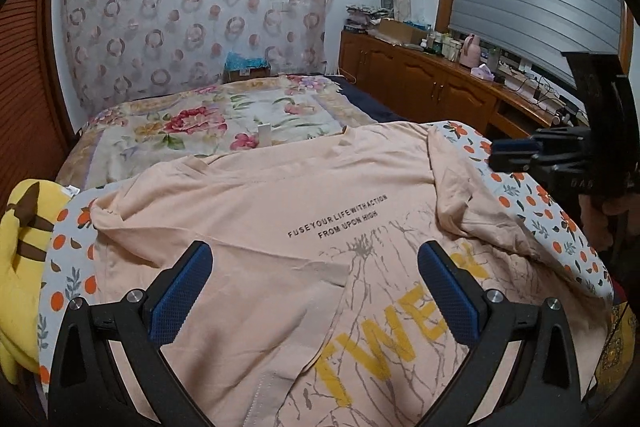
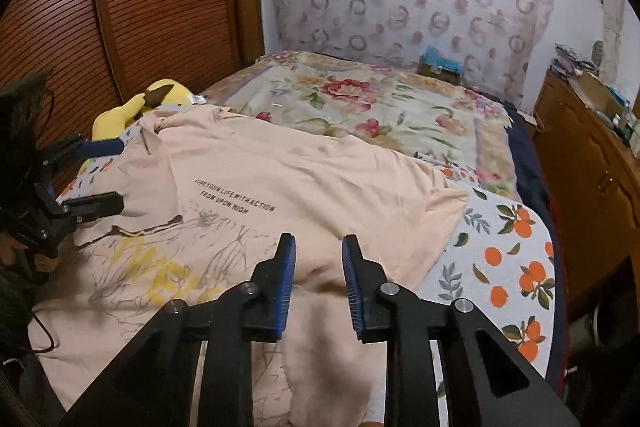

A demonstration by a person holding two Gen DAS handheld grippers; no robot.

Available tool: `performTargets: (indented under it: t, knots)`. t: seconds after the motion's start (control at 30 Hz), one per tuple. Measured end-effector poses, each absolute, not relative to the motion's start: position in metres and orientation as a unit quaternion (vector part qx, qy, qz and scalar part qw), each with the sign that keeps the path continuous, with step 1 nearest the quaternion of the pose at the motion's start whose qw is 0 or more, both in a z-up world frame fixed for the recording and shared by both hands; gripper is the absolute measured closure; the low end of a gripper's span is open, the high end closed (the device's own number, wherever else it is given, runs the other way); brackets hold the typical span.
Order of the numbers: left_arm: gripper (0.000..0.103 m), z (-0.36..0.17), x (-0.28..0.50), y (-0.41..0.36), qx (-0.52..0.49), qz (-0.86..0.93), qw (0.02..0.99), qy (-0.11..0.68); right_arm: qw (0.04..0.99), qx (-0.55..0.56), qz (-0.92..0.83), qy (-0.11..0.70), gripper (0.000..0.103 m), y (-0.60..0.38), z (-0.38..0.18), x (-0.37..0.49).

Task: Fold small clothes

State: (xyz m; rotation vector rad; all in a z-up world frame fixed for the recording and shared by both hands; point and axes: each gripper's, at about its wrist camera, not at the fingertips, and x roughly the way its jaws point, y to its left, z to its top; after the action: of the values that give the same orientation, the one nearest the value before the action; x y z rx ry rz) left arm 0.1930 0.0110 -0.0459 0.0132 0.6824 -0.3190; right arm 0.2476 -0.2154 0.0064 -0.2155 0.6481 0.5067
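- Bedroom setting for us: a bed under a floral blanket (image 1: 224, 123) runs back to a wall hung with a ring-patterned lace curtain (image 1: 192, 7), and a wooden sideboard (image 1: 420, 83) crowded with bottles stands on the right.
- Closer to us, an orange-print sheet (image 2: 504, 259) covers the work surface, and the peach T-shirt (image 1: 280, 195) lies spread on it, wrinkled, printed side up with "FUSE YOUR LIFE WITH ACTION" and yellow letters showing.
- One side of the shirt is bunched into a ridge of loose folds near the sheet's edge.
- Our left gripper (image 1: 314, 291) hovers over the shirt's lower part, blue pads spread wide, nothing between them.
- Our right gripper (image 2: 319, 279) hangs above a raised fold of the shirt, jaws parted with a narrower gap, holding nothing.
- A yellow plush toy (image 1: 20, 251) sits just beside the sheet's left edge.
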Motion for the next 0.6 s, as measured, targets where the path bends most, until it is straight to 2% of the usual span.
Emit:
performTargets:
  t: [0.03, 0.07, 0.33, 0.6]
  knots:
    - [0.0, -0.047, 0.193, 0.012, 0.007, -0.155, 0.93, 0.334, 0.913, -0.105, 0.238, 0.315, 0.067, -0.214, 0.008, 0.251]
    - [0.0, -0.048, 0.194, 0.012, 0.007, -0.155, 0.929, 0.335, 0.914, -0.106, 0.229, 0.317, 0.066, -0.219, 0.008, 0.251]
    - [0.0, -0.053, 0.192, 0.014, 0.004, -0.163, 0.928, 0.336, 0.902, -0.091, 0.199, 0.371, 0.065, -0.222, -0.02, 0.273]
    - [0.0, -0.056, 0.19, 0.017, -0.001, -0.158, 0.928, 0.337, 0.887, -0.082, 0.213, 0.402, 0.066, -0.209, -0.025, 0.307]
